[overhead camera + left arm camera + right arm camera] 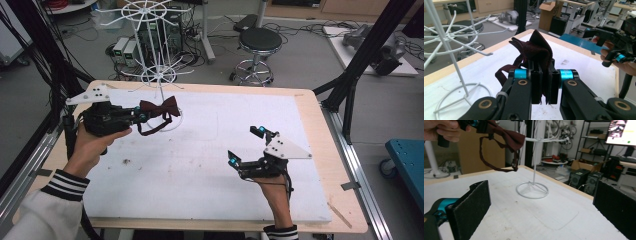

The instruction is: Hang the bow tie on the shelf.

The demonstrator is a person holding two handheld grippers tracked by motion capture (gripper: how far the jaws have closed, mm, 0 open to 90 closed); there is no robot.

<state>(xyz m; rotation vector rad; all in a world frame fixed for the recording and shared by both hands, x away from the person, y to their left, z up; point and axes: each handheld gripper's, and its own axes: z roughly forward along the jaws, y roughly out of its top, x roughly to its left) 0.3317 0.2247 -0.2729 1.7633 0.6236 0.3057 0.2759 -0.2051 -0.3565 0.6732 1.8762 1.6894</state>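
Dark maroon fabric bow tie [159, 107] clamped in left gripper [141, 116], beside white wire stand [159, 75]; right gripper [246, 146] gapes empty, near right.

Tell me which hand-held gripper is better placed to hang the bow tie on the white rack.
Left: its hand-held gripper already clamps the bow tie beside the white rack; the right hand-held gripper is open, farther off.

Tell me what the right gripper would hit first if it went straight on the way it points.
Probably the round base of the white wire rack: it lies ahead between the right gripper open jaws. Depth is unclear.
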